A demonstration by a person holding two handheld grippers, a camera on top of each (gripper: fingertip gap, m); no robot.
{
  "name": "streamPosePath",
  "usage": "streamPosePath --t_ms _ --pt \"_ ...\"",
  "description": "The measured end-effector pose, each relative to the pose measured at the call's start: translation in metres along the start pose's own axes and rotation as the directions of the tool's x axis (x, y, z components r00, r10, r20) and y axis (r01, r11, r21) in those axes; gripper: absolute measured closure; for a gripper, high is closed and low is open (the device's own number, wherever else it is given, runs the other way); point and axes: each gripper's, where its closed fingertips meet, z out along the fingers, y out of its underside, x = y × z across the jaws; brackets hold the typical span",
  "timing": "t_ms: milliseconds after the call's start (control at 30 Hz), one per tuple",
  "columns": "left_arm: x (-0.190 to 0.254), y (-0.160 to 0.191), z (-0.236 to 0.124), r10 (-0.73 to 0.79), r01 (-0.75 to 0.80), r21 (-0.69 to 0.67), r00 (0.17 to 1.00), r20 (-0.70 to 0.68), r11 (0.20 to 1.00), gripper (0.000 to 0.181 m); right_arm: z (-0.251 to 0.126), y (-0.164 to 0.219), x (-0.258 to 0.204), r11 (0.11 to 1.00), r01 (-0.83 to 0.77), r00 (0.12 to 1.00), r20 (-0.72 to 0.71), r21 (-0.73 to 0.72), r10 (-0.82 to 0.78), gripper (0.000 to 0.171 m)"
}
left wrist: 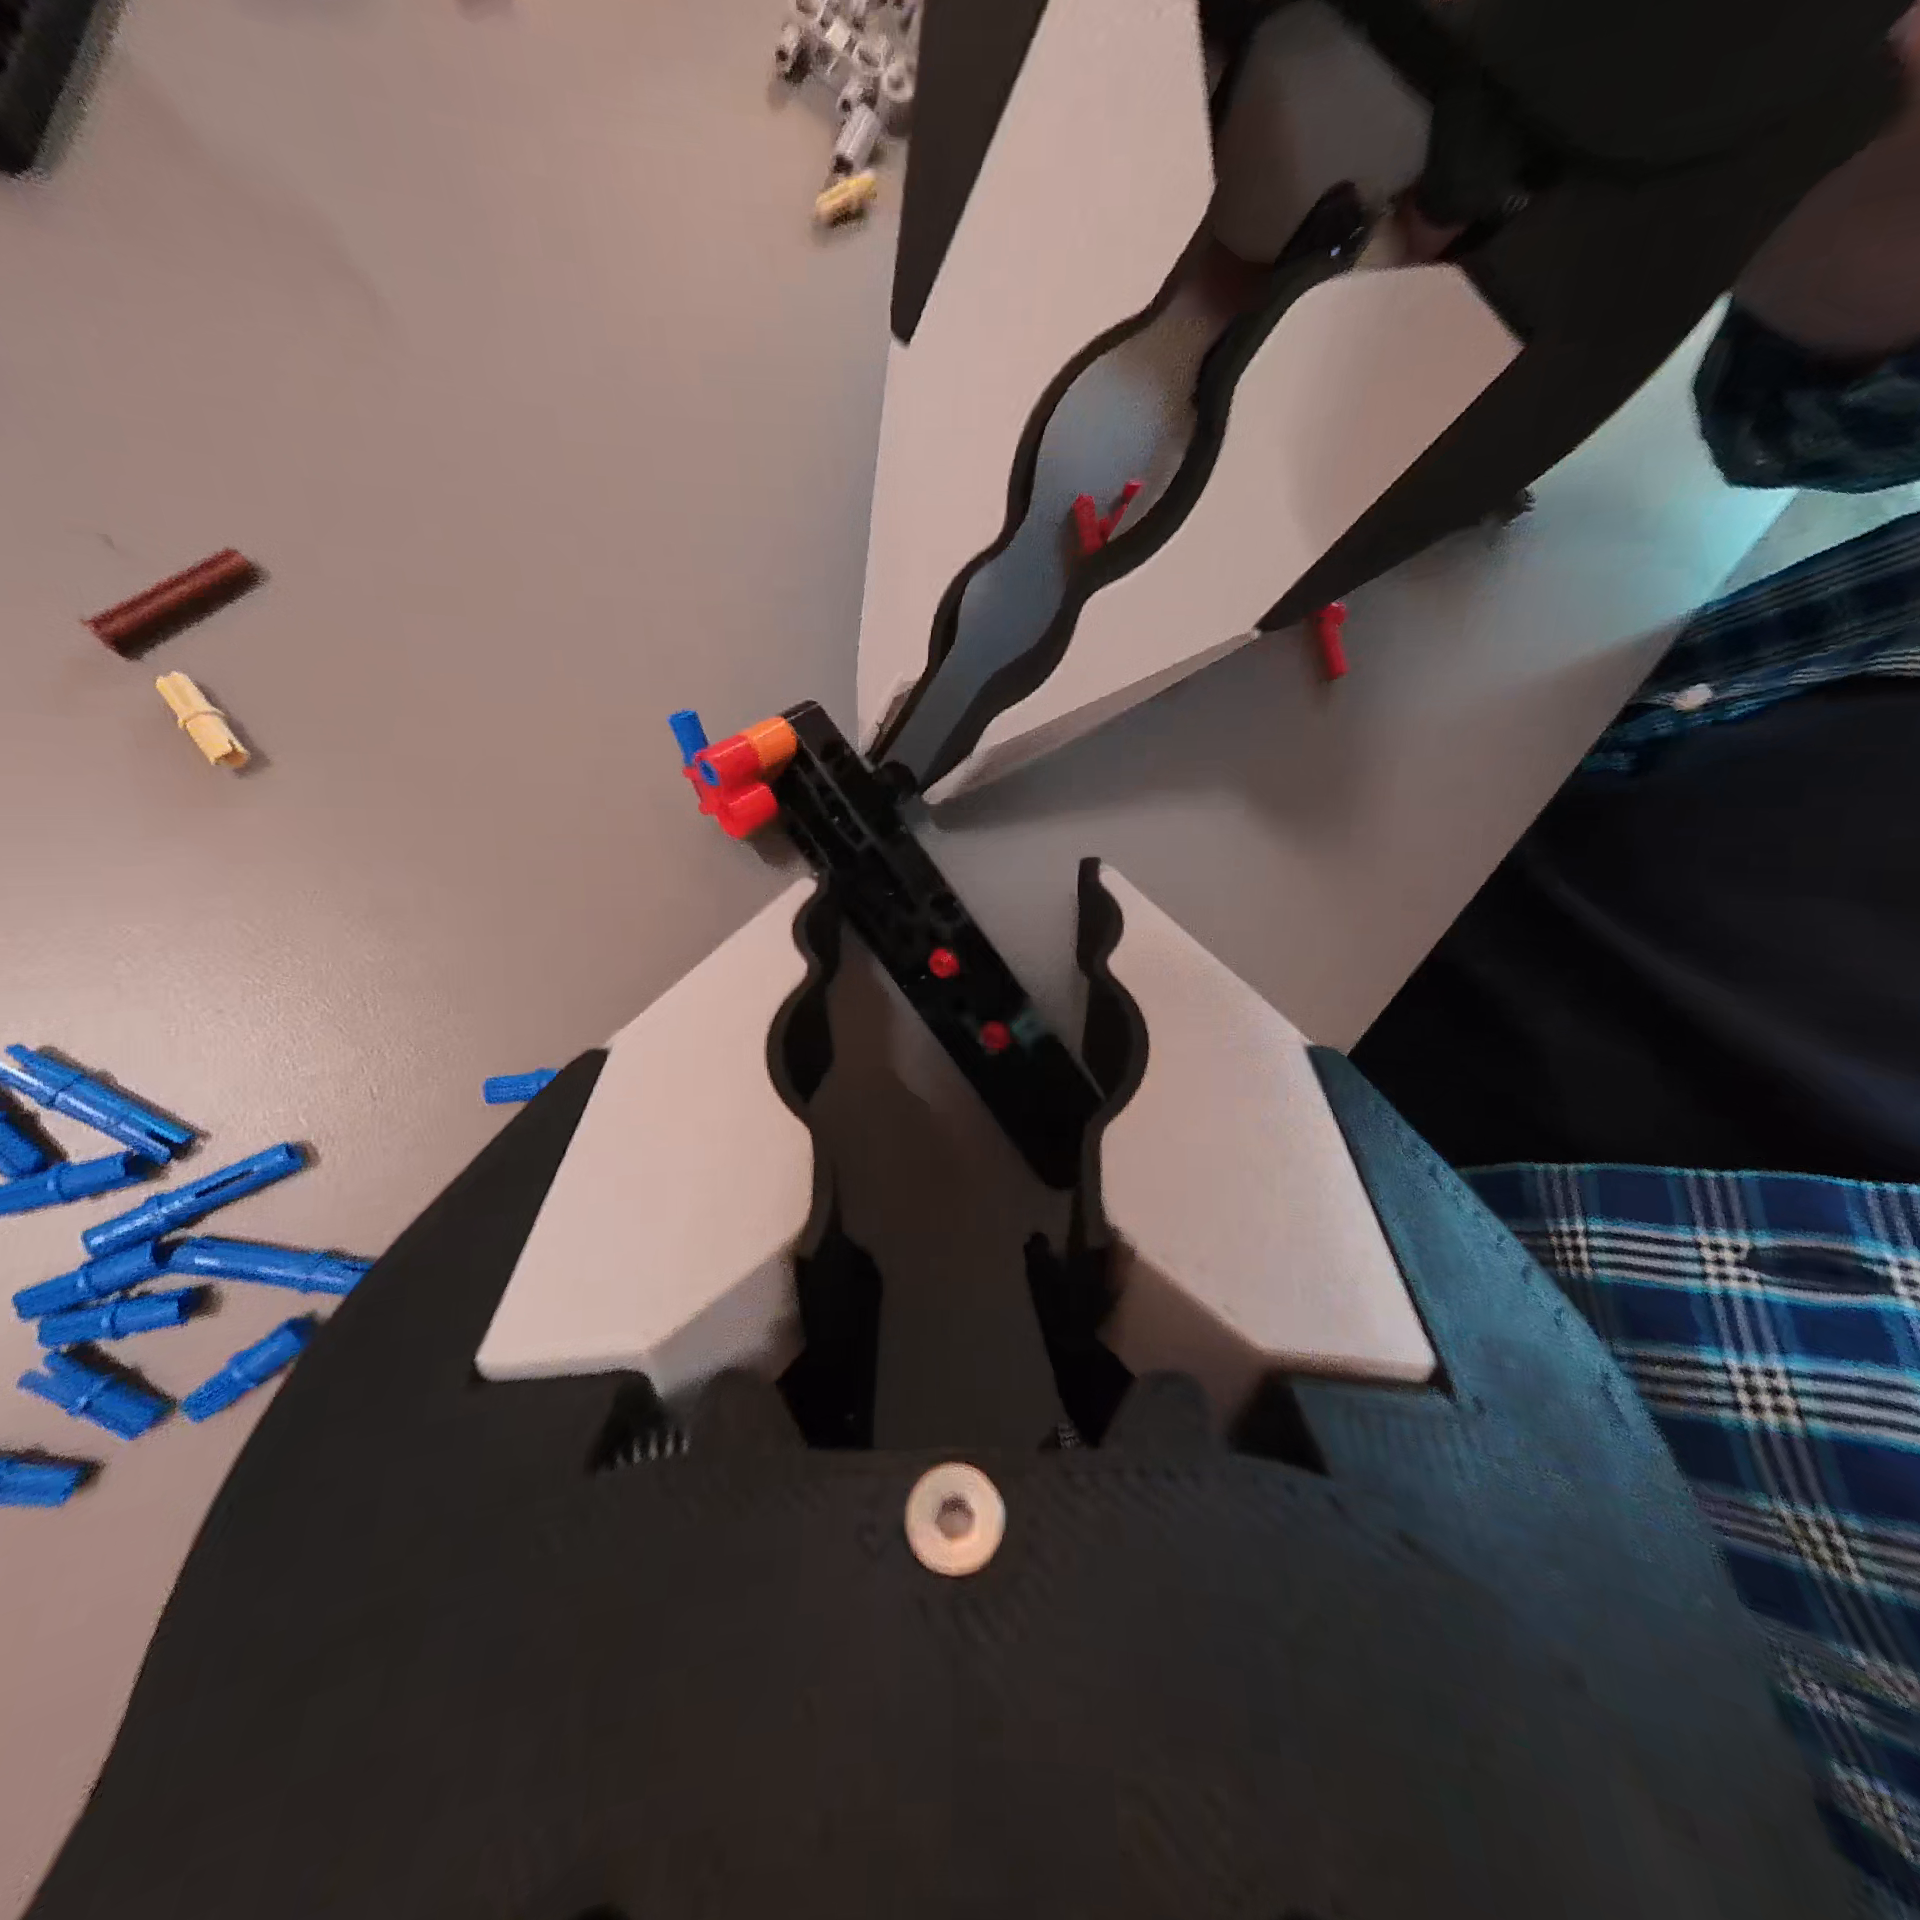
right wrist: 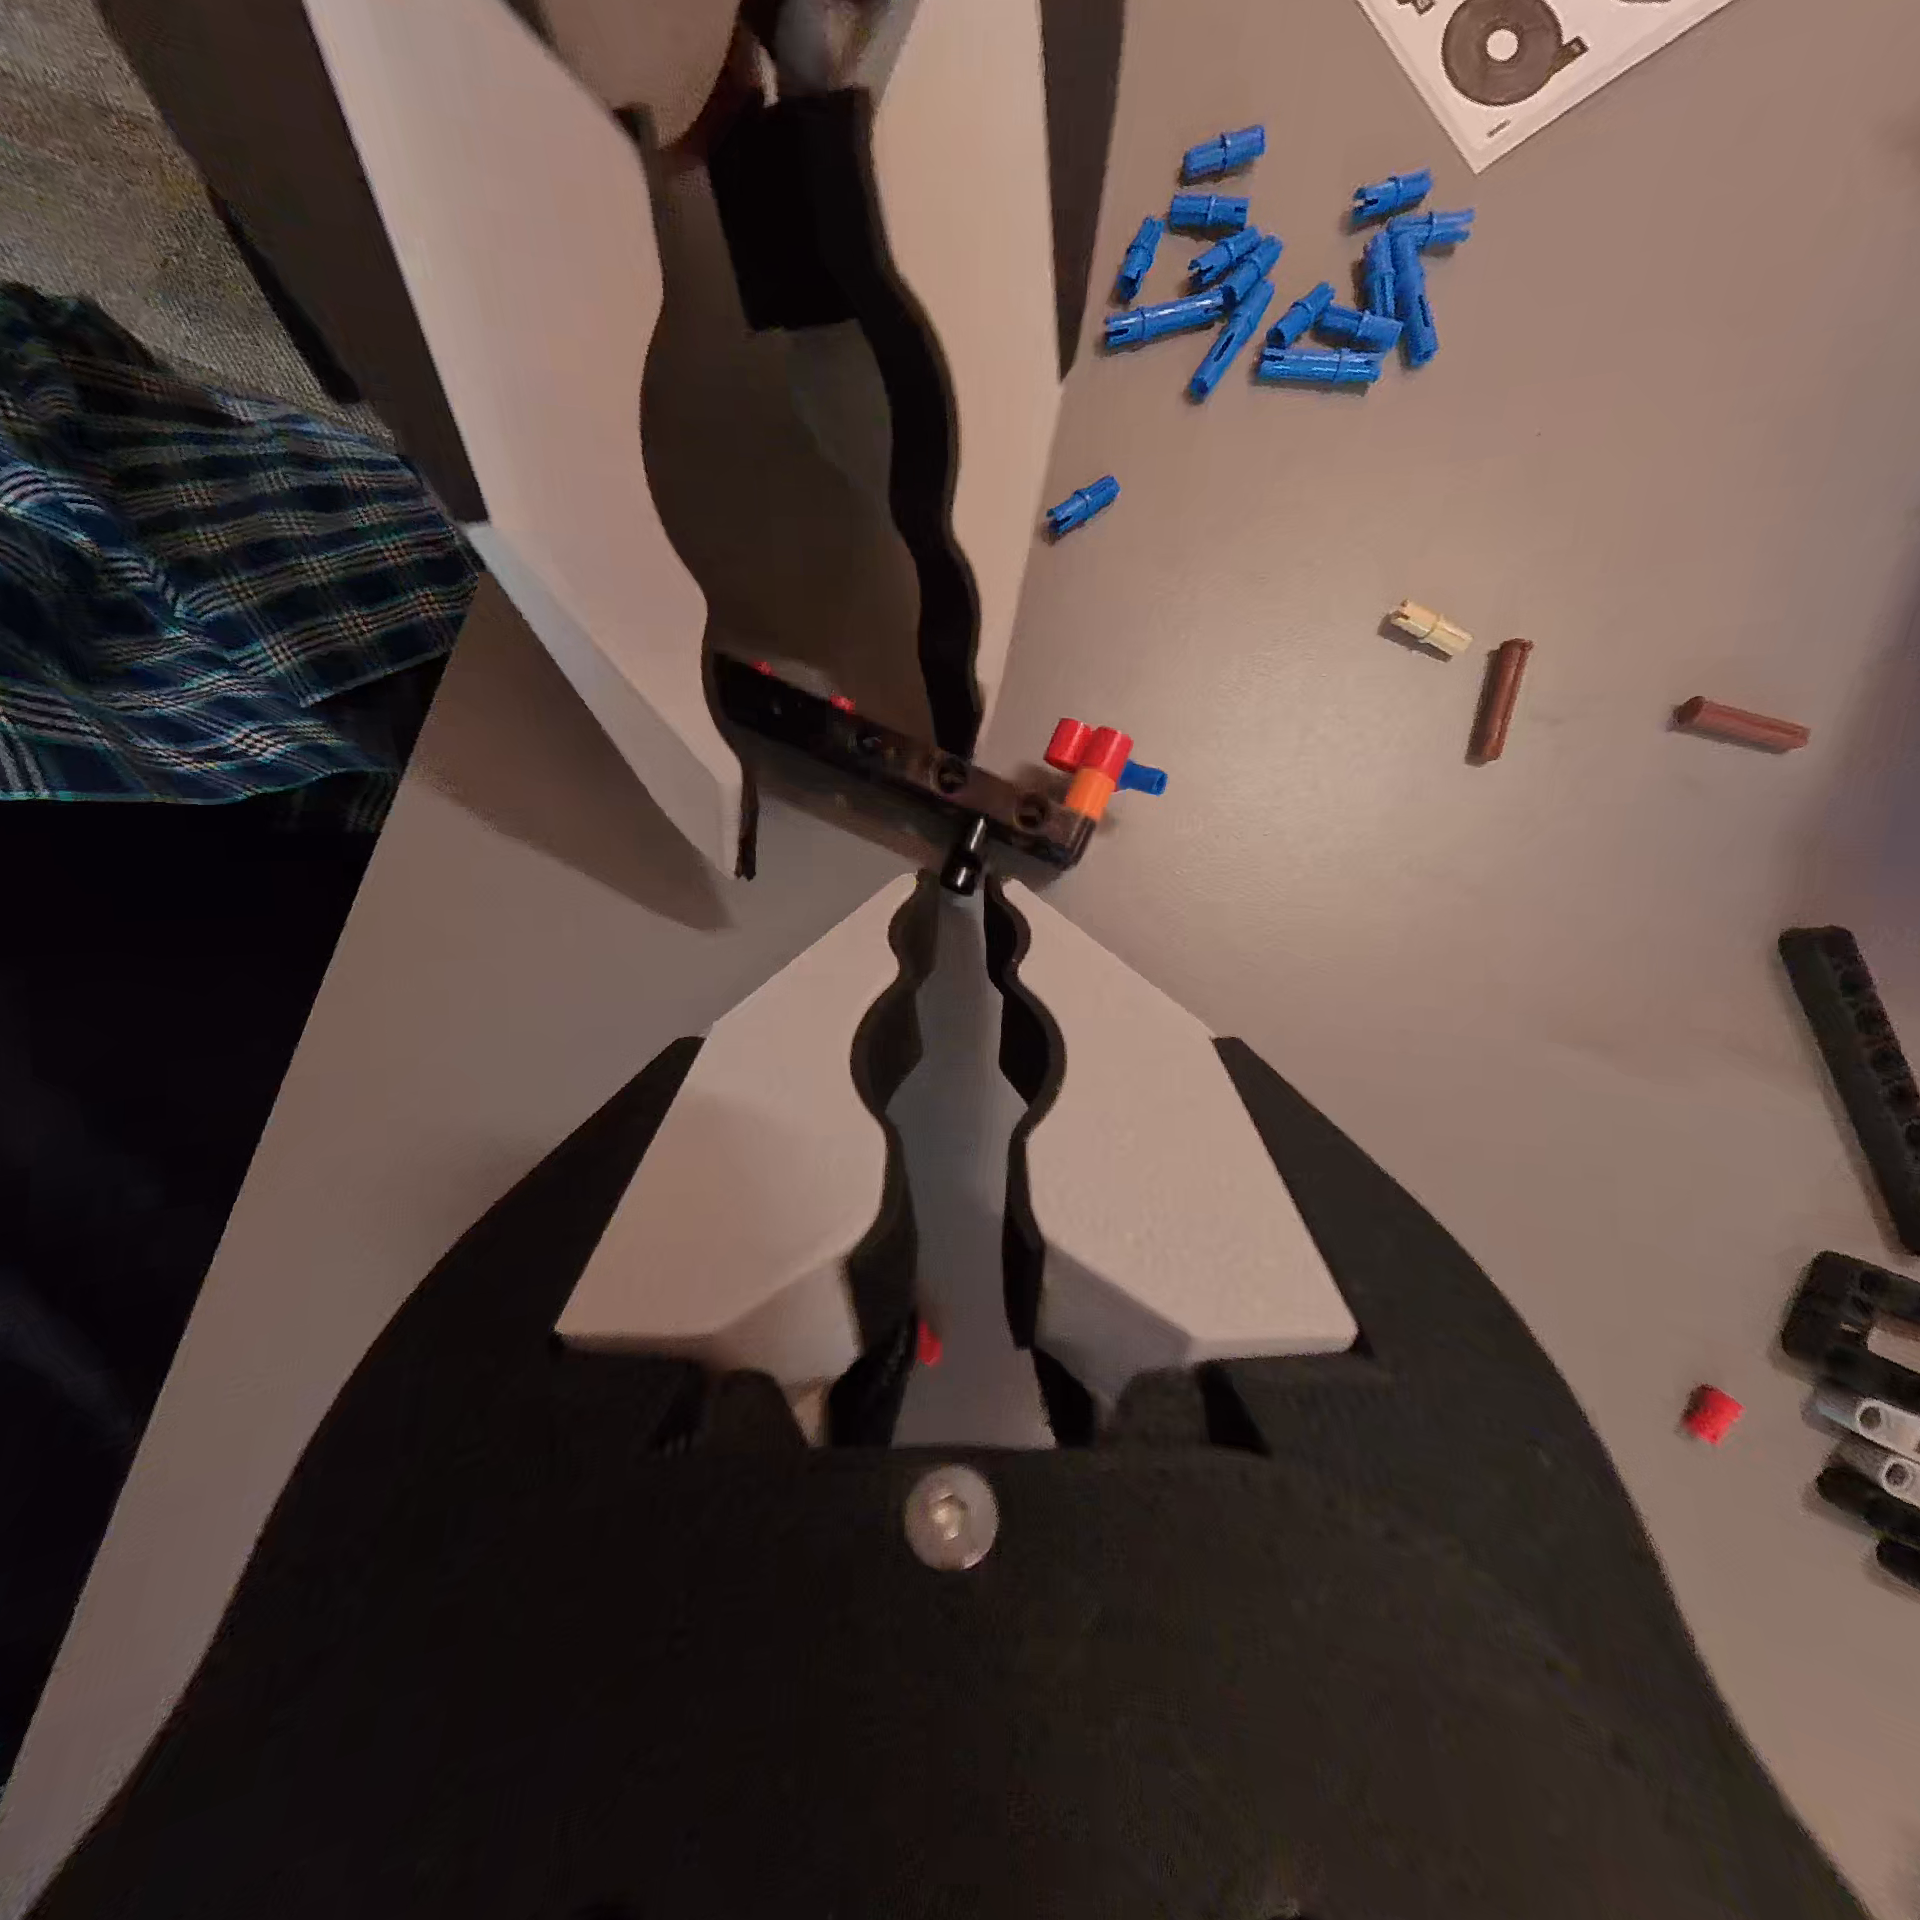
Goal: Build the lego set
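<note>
A black beam (left wrist: 914, 935) carries red, orange and blue connectors (left wrist: 743, 774) at its far end and two red pins on its face. My left gripper (left wrist: 956, 883) is shut on the beam's near part and holds it above the table. My right gripper (right wrist: 956, 883) is shut on a small black pin (right wrist: 964, 857). The pin's tip is at a hole in the beam's (right wrist: 935, 795) side, near the connectors (right wrist: 1096, 764). In the left wrist view the right gripper (left wrist: 904, 774) comes in from above. In the right wrist view the left gripper (right wrist: 852, 707) comes in from above.
Blue pins lie in a pile (left wrist: 135, 1247) (right wrist: 1288, 281). A brown axle (left wrist: 171, 603) and a tan pin (left wrist: 203, 719) lie apart. Black beams (right wrist: 1860, 1081) and a red bush (right wrist: 1712, 1413) lie at right. Grey pieces (left wrist: 852, 73) and loose red pins (left wrist: 1332, 639) lie around. The person's plaid clothing (left wrist: 1714, 1351) is beside the table. Less than 4 cm separates the two grippers' tips. The brown axle (left wrist: 171, 603) is about equally far from each gripper, around 11 cm. My right wrist view (right wrist: 1497, 694) looks at it from another angle.
</note>
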Motion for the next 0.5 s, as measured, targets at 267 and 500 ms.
streamPosePath --t_ms 267,500 --pt "-0.004 -0.001 0.005 0.013 -0.010 -0.021 0.987 0.158 1.000 0.174 -0.026 0.000 -0.002 0.992 -0.107 0.994 -0.010 0.062 0.108 0.153" --pt "0.036 -0.071 -0.031 0.017 0.045 0.422 0.990 -0.140 0.906 0.175 -0.100 -0.003 -0.003 0.878 -0.303 0.943 -0.017 0.370 0.333 0.138"
